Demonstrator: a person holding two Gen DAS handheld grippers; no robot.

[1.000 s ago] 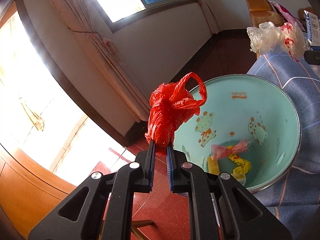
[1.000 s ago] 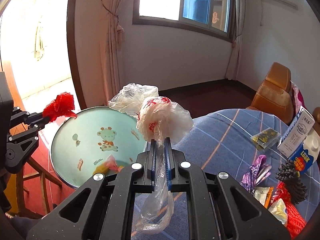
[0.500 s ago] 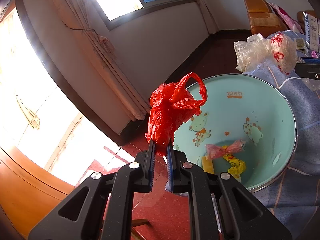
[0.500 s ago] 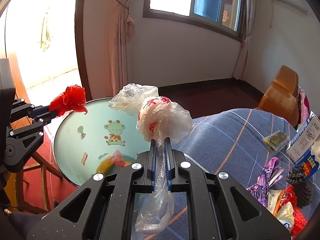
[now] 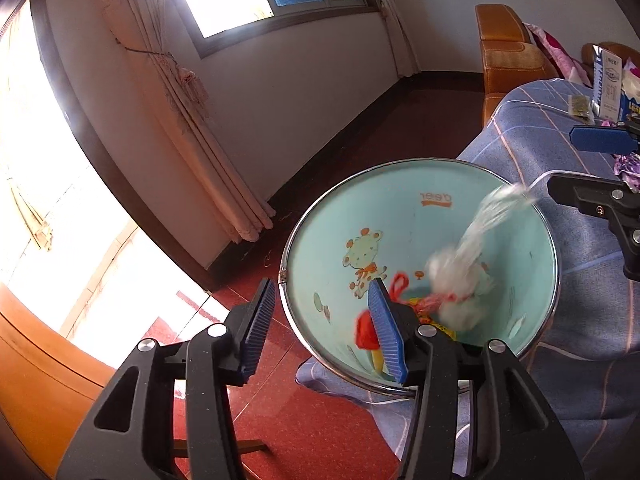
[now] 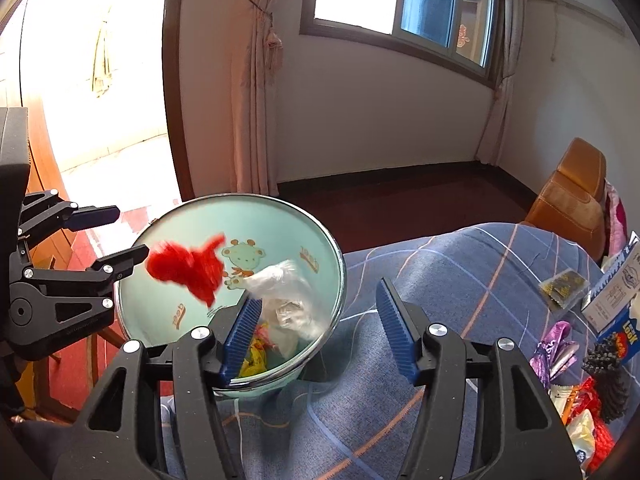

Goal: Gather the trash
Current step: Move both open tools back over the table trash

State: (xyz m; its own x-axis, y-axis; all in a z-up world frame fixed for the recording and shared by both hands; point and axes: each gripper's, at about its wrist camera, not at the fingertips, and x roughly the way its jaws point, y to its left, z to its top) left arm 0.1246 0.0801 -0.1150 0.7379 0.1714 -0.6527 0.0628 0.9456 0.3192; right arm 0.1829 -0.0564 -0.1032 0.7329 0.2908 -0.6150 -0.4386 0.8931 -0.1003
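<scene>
both grippers just let go over the bin. left gripper [image 5: 324,324] jaws have just been opening, now apart w/ nothing between them; the red plastic bag [image 6: 186,266] is loose and motion-blurred in front of the pale green bin's [image 6: 320,248] mouth, just off the left gripper's tips as seen from the right wrist view. from the left wrist view it shows as a red patch low inside the bin, partly hidden behind one jaw. right gripper [image 6: 320,320] jaws have also just been opening, now apart and empty; the clear plastic bag [image 6: 288,300] w/ red print is blurred, inside the bin above a yellow wrapper [image 6: 254,356] and a pink one at the bottom. bin has cartoon animal prints inside and a metal rim, sits at the edge of the worktop w/ a blue checked cloth [image 6: 440,280]. more trash well apart on the cloth to the right: purple wrapper [image 6: 554,344], dark pine cone [image 6: 608,376], blue-white carton [image 6: 618,304], small dark packet [image 6: 564,284].
</scene>
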